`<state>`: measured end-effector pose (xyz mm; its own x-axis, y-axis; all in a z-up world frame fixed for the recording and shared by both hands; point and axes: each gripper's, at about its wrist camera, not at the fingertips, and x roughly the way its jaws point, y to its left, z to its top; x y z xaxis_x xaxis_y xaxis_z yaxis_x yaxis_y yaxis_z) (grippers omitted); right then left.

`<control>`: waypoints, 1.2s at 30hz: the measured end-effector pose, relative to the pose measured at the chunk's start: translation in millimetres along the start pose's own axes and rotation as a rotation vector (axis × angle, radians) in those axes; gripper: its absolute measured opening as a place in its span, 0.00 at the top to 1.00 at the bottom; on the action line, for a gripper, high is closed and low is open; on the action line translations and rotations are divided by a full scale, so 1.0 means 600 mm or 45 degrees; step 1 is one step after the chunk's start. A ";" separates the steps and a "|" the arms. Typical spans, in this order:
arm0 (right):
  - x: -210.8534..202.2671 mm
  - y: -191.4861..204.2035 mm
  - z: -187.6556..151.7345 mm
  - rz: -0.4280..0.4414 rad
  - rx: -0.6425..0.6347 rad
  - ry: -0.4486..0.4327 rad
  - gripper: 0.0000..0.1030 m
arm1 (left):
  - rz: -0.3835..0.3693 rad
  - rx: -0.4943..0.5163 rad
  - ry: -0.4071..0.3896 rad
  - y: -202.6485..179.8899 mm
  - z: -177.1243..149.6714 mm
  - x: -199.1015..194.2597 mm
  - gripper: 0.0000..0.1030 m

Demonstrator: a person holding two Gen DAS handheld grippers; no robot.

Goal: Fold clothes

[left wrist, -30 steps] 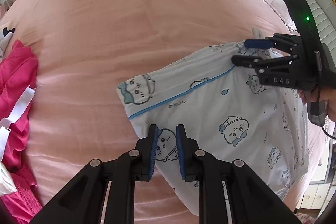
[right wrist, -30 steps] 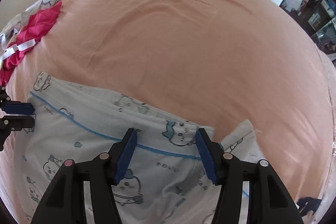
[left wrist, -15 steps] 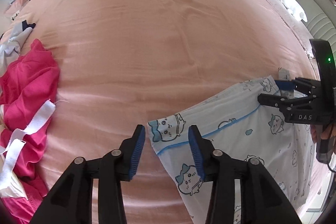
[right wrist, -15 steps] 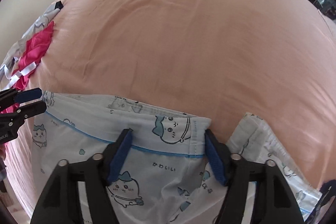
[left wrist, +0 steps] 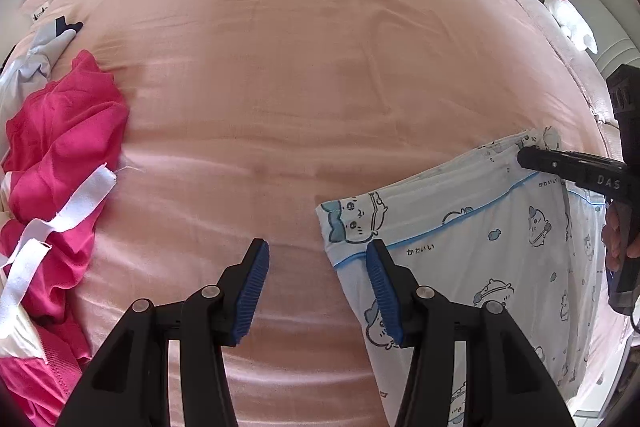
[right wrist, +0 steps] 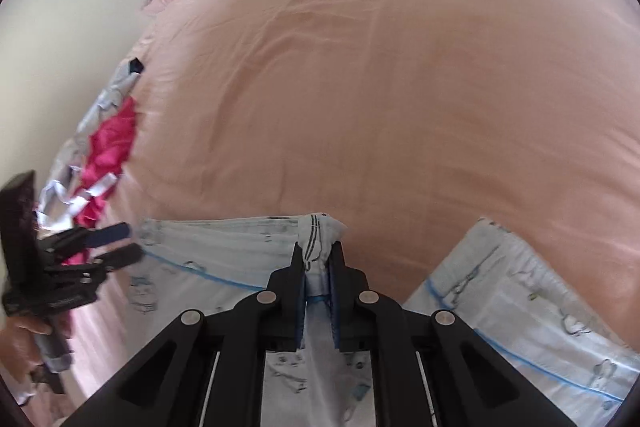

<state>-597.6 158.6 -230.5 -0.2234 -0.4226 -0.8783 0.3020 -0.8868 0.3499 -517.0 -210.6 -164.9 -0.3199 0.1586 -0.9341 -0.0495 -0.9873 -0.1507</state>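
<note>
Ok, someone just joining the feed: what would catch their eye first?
Probably the white cartoon-print garment spread at the near right of the peach bedsheet, one bunched edge pinched in the shut right hand-held gripper. Next, the bright pink clothes heaped at the bed's left edge. The left hand-held gripper hangs open by the garment's corner.

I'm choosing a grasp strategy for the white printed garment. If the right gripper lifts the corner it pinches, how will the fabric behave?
Probably floppy: the white printed garment bunches into a peak between the right gripper fingers. Likely light and thin, since it lies flat on the pink bedsheet. The rest would likely trail and sag, as the left gripper is open.
</note>
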 end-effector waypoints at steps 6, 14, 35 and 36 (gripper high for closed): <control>-0.013 0.049 0.004 -0.220 -0.265 -0.010 0.59 | 0.001 0.032 0.012 0.000 0.001 0.006 0.54; -0.022 0.011 0.005 -0.284 -0.148 -0.015 0.58 | -0.005 0.026 0.030 0.007 -0.004 0.003 0.54; -0.031 -0.002 0.013 -0.256 -0.037 -0.029 0.73 | -0.007 0.026 0.036 0.016 -0.022 -0.020 0.47; -0.034 0.000 0.015 -0.247 -0.039 -0.038 0.73 | -0.006 0.028 0.036 0.017 -0.023 -0.021 0.47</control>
<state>-601.5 165.9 -209.5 -0.3075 -0.2505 -0.9180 0.2788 -0.9461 0.1648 -500.3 -222.6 -159.3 -0.2928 0.1629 -0.9422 -0.0716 -0.9863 -0.1483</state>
